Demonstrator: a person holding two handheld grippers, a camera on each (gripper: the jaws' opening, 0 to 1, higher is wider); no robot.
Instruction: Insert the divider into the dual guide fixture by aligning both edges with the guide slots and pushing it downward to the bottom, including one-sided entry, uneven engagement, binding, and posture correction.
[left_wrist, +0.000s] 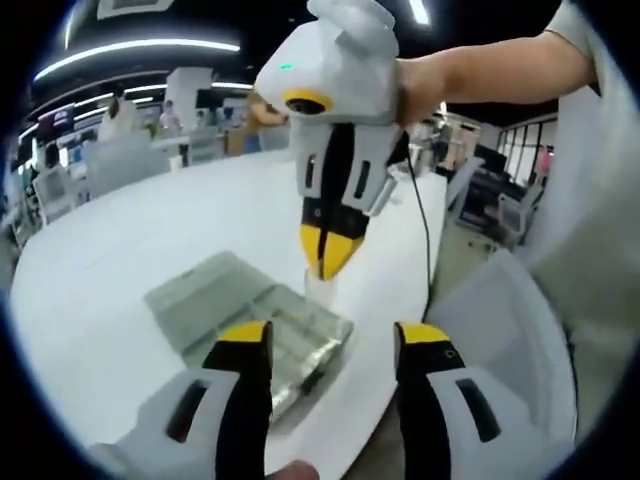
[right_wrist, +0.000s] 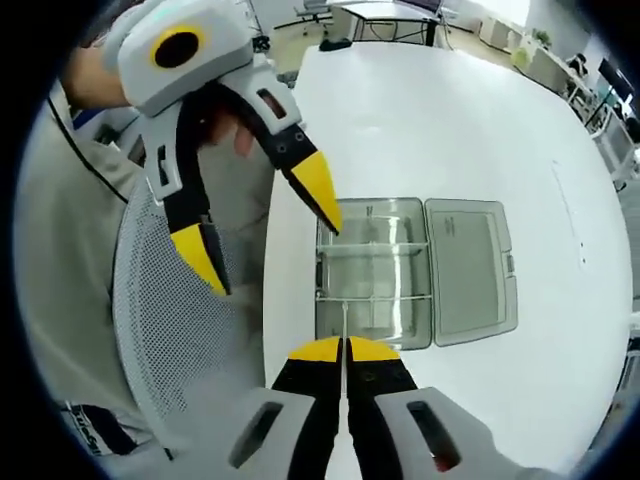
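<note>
So the clear plastic organizer box (right_wrist: 375, 275) sits open on the white table (right_wrist: 450, 120), near the table edge, with its lid (right_wrist: 468, 268) flipped flat out at 3 o'clock of the tray in the right gripper view. Inside the tray you can see thin clear partitions crossing it and splitting it into a few compartments; the compartments look bare, though everything's transparent so it's hard to be sure. The right gripper (right_wrist: 343, 345) comes up from 6 o'clock with its yellow-tipped jaws pinched together on a thin clear divider (right_wrist: 344, 318) — you see it edge-on as a pale line running from the tips toward the near wall of the tray, and I can't tell if its far end is touching the box. In the left gripper view that same gripper (left_wrist: 330, 262) hangs down from 12 o'clock, tips closed, right over the far edge of the box (left_wrist: 255, 320), with a pale sliver of the divider (left_wrist: 322, 287) under the tips. The left gripper (left_wrist: 333, 335) has its jaws spread wide with nothing between them, hovering near the box's edge; in the right gripper view it (right_wrist: 262, 222) comes in from 10 o'clock, one tip just over the tray's corner. A mesh chair back (right_wrist: 165, 330) sits at 8 o'clock.
</note>
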